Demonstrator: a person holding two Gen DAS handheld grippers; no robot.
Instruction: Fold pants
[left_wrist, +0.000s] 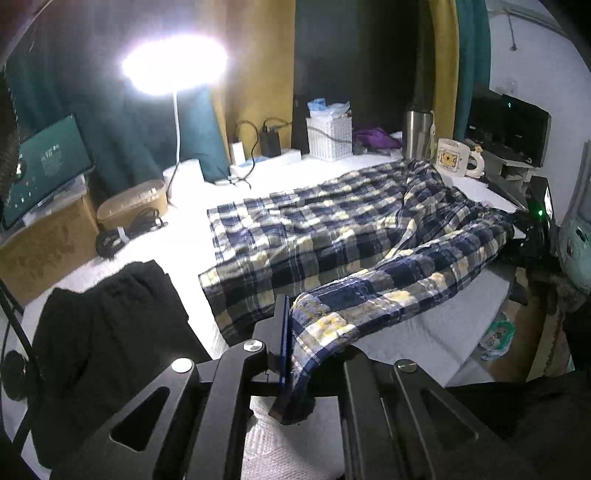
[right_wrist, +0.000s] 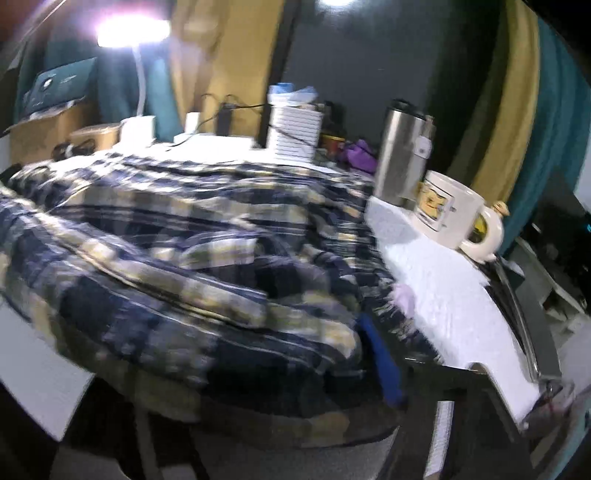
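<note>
The plaid pants (left_wrist: 332, 229) lie spread over the middle of the white-covered table (left_wrist: 184, 236), blue, cream and yellow checks running from the near edge toward the far right corner. One leg lies flat on the cover. The other is rumpled and slants along the right edge, and its hem end is lifted off the cover at the near edge. The left gripper (left_wrist: 295, 343) is clamped on that hem, its jaws together with the cloth pinched between them and draping over the right-hand finger.

In the right wrist view the pants (right_wrist: 177, 258) fill the frame, blurred, bunched in folds toward the table's right edge. The right gripper (right_wrist: 384, 369) sits low at the near side of that bunch. One blue-padded finger (right_wrist: 382, 365) shows against the fabric, and the jaws stand apart, though the blur leaves it unclear whether cloth is caught between them.

A black garment (left_wrist: 107, 332) lies on the near left corner of the table. Near the far right corner stand a cream mug (left_wrist: 456, 158) with a printed picture and a steel tumbler (left_wrist: 417, 133) behind it. A white woven basket (left_wrist: 328, 136) stands at the far edge, and a bright lamp (left_wrist: 173, 66) rises over the far left part. A screen (left_wrist: 44, 170) rests on a cardboard box beyond the left edge.
</note>
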